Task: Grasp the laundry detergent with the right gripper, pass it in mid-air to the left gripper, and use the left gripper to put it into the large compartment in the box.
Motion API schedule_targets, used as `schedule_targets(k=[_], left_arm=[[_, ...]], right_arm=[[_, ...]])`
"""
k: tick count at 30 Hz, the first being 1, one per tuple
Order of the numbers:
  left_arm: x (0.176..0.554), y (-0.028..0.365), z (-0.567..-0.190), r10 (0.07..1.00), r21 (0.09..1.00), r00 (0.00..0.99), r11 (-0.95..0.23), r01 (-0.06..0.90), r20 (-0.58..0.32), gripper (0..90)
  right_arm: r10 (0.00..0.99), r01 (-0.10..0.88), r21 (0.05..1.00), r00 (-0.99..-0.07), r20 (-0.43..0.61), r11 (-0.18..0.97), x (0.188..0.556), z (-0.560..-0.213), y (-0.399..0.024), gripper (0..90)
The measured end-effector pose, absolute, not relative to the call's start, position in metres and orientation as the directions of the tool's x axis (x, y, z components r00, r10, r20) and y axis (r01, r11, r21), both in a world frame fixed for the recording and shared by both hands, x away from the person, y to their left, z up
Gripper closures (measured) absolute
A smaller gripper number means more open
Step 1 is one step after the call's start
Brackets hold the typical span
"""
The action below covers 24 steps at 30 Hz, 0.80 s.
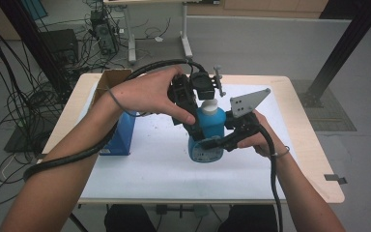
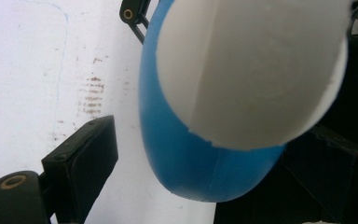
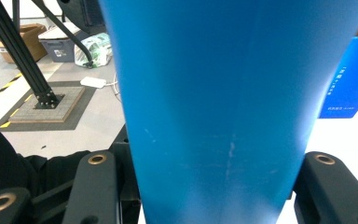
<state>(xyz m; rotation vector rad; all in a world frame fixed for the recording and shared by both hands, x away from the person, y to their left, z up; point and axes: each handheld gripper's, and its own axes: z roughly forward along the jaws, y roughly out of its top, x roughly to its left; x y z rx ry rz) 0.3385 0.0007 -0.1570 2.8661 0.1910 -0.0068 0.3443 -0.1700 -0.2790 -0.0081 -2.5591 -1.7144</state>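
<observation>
**Blue bottle held upright at mid-counter**

The blue bottle (image 1: 208,126) stands on the white sheet (image 1: 145,164) near the middle of the counter (image 1: 314,159), well clear of every edge, with bare sheet in front. A blue box (image 1: 121,134) stands to its left. The right gripper (image 1: 207,143) has its jaws clamped on the bottle's body. The left gripper (image 1: 193,104) sits at the white cap (image 2: 256,70); its jaws seem spread around it, whether touching I cannot tell.
</observation>
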Motion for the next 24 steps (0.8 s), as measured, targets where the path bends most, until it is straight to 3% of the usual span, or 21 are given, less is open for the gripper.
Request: schedule_targets(k=[24], left_arm=[[0.3373,0.0008,-0.155,0.125,0.268,0.992,-0.955,0.125,-0.018,10.6]], right_arm=[[-0.035,0.029,0.924,-0.998,0.046,0.38,0.3437,-0.2769,-0.1689,45.4]])
